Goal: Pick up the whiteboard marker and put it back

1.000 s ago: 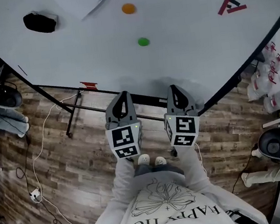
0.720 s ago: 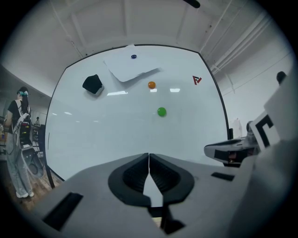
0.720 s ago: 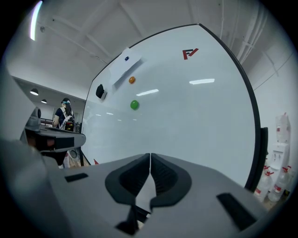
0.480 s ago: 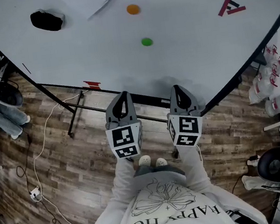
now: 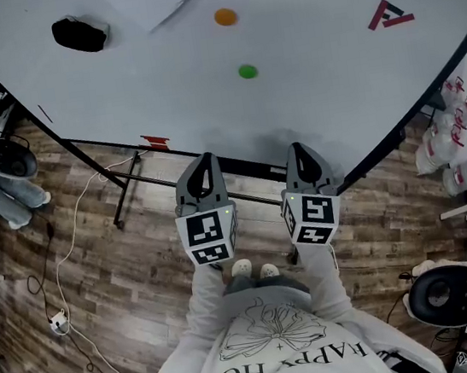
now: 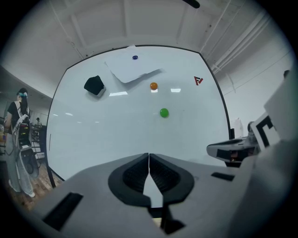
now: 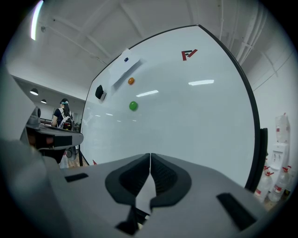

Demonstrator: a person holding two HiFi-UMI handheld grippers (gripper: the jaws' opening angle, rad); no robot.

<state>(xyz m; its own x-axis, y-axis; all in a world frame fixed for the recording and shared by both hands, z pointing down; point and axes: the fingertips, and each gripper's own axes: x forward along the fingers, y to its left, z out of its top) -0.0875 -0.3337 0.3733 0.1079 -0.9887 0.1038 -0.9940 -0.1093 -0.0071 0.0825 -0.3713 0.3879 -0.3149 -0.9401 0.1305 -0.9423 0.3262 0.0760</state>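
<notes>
In the head view my left gripper [image 5: 204, 161] and right gripper [image 5: 299, 150] are held side by side, level, facing the lower edge of a big whiteboard [image 5: 316, 101]. Both are shut with nothing between the jaws, as the left gripper view [image 6: 149, 160] and the right gripper view [image 7: 150, 160] show. No whiteboard marker can be made out for certain. A small red object [image 5: 155, 141] sits at the board's lower edge, left of my left gripper; what it is I cannot tell.
On the board are a black eraser [image 5: 79, 33], an orange magnet [image 5: 225, 17], a green magnet [image 5: 248, 71], a sheet of paper [image 6: 132, 69] and a red logo [image 5: 388, 13]. The board's stand legs [image 5: 122, 193] rest on wood floor. A person [image 6: 17, 139] stands at the left.
Both grippers have stayed put and shut. The person at the left shifted a little, and a dark round thing at the lower right drifted down and left.
</notes>
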